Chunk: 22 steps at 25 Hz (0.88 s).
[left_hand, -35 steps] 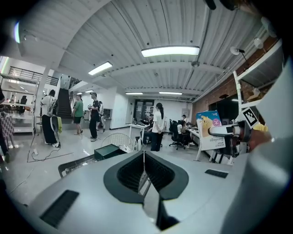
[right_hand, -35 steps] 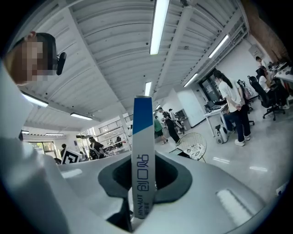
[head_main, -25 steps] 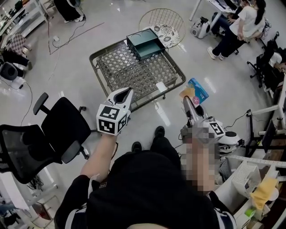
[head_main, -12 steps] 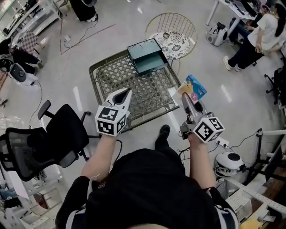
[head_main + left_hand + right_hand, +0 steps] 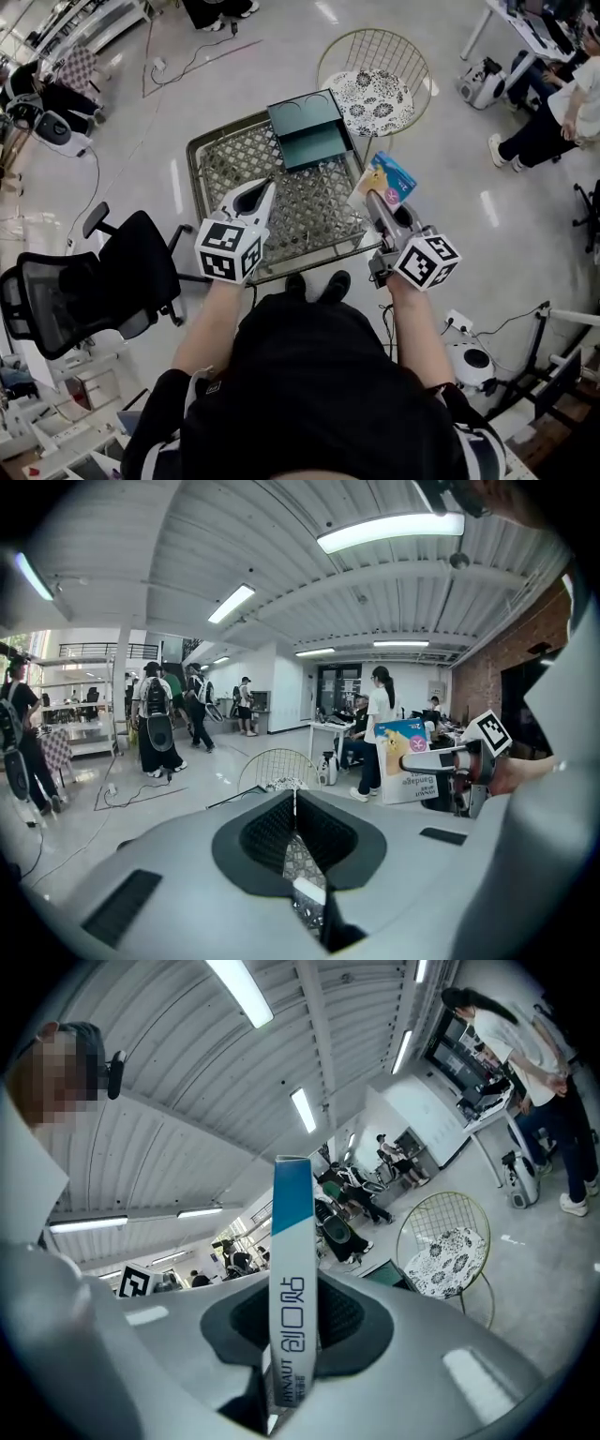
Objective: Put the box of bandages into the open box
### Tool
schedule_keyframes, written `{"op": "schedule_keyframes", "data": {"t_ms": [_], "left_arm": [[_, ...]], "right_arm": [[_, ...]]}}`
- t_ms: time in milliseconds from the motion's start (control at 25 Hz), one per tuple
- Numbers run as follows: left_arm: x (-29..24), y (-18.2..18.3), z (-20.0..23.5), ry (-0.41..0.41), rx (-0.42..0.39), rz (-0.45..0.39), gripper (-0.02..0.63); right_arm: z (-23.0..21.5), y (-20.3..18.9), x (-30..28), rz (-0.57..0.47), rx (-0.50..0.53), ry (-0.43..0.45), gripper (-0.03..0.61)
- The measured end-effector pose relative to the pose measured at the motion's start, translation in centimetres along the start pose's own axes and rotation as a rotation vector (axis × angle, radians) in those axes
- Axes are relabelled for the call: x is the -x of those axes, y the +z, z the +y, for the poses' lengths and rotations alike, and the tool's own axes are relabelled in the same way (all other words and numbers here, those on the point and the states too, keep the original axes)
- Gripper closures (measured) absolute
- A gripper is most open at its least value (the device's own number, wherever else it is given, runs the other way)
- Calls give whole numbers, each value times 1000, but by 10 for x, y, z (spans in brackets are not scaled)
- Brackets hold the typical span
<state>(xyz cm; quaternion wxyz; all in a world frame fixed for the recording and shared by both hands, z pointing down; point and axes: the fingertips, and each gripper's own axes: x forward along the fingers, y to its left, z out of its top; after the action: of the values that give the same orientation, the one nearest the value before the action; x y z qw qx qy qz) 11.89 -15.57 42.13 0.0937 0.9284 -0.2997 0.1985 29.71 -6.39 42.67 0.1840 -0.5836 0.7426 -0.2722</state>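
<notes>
The box of bandages, blue and orange, is held upright in my right gripper, which is shut on it over the right edge of the mesh table. In the right gripper view the box stands edge-on between the jaws. The open box, dark teal with its lid up, sits at the table's far side, beyond both grippers. My left gripper hovers over the table's near middle, shut and empty, and in its own view the gripper shows its jaws meeting.
A round wire chair with a patterned cushion stands just behind the table's far right corner. A black office chair is on the left. People sit at desks at the far right. Cables lie on the floor.
My right gripper has carried the bandage box leftward, from over the floor to the table's right edge. The left gripper has stayed shut over the table's near side.
</notes>
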Motion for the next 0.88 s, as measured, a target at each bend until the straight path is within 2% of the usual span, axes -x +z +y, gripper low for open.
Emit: {"op": "schedule_keyframes", "data": {"t_ms": [320, 560, 680, 880], "left_arm": [[-20, 6, 22, -10, -7, -30, 601], [-27, 6, 37, -50, -4, -51, 601], [-34, 1, 49, -49, 31, -43, 601], [-42, -14, 55, -46, 84, -20, 601]], "right_arm": [[4, -28, -47, 101, -13, 7, 497], [-8, -31, -75, 155, 33, -47, 497], [-13, -35, -99, 192, 44, -53, 496], [-22, -59, -130, 321, 81, -25, 495]]}}
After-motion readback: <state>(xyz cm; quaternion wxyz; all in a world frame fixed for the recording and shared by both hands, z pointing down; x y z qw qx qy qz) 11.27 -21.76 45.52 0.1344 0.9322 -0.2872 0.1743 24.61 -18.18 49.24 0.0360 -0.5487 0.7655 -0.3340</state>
